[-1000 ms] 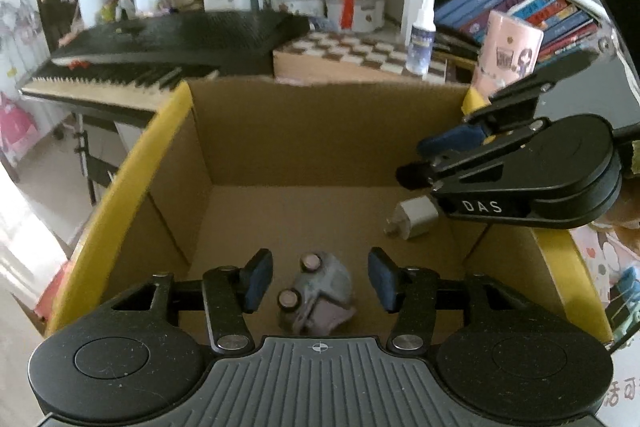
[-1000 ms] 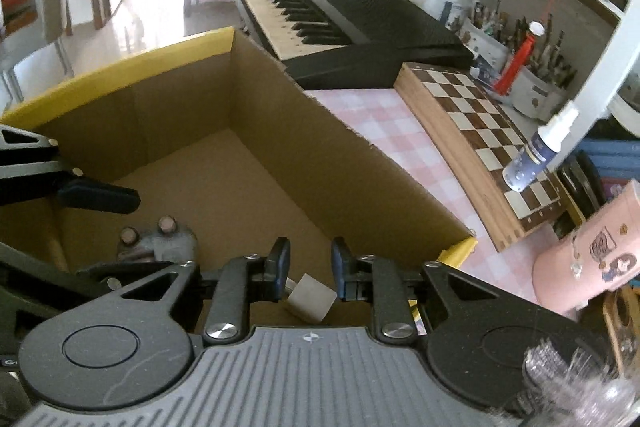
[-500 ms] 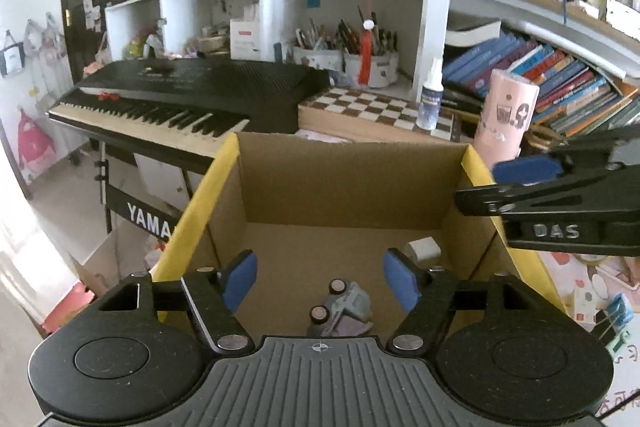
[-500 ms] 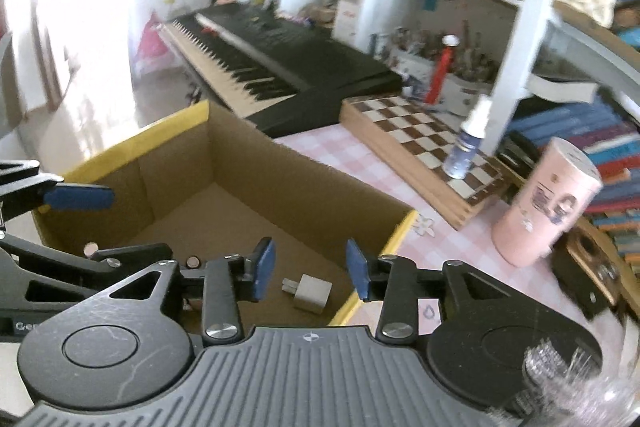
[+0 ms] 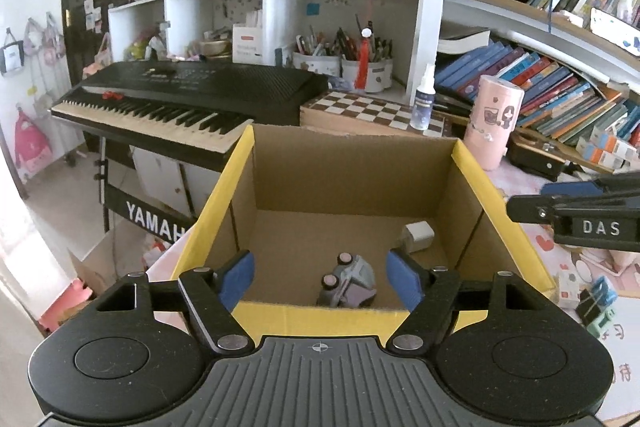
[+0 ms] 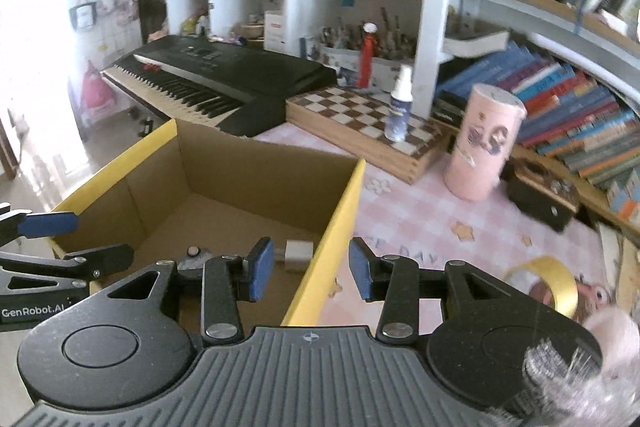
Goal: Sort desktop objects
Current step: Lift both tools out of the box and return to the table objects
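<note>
An open cardboard box (image 5: 352,167) with yellow flaps stands on the pink checked desk. On its floor lie a grey toy car (image 5: 350,281) on its side and a white charger plug (image 5: 417,237). My left gripper (image 5: 320,279) is open and empty, held above the box's near rim. My right gripper (image 6: 312,267) is open and empty, straddling the box's right wall (image 6: 328,243) from above. The plug (image 6: 298,251) and a wheel of the car (image 6: 194,251) show in the right wrist view. The right gripper's side (image 5: 576,215) shows at the left view's right edge.
A pink cylinder canister (image 6: 482,147), a spray bottle (image 6: 398,107) on a chessboard (image 6: 360,123), a keyboard (image 5: 188,99) and book rows (image 5: 560,99) stand behind the box. A yellow tape roll (image 6: 548,281) and small items (image 5: 592,303) lie right of it.
Both grippers have risen out of the box and drawn back. The right jaws opened wider and shifted right over the box's wall. The car and plug stay on the box floor.
</note>
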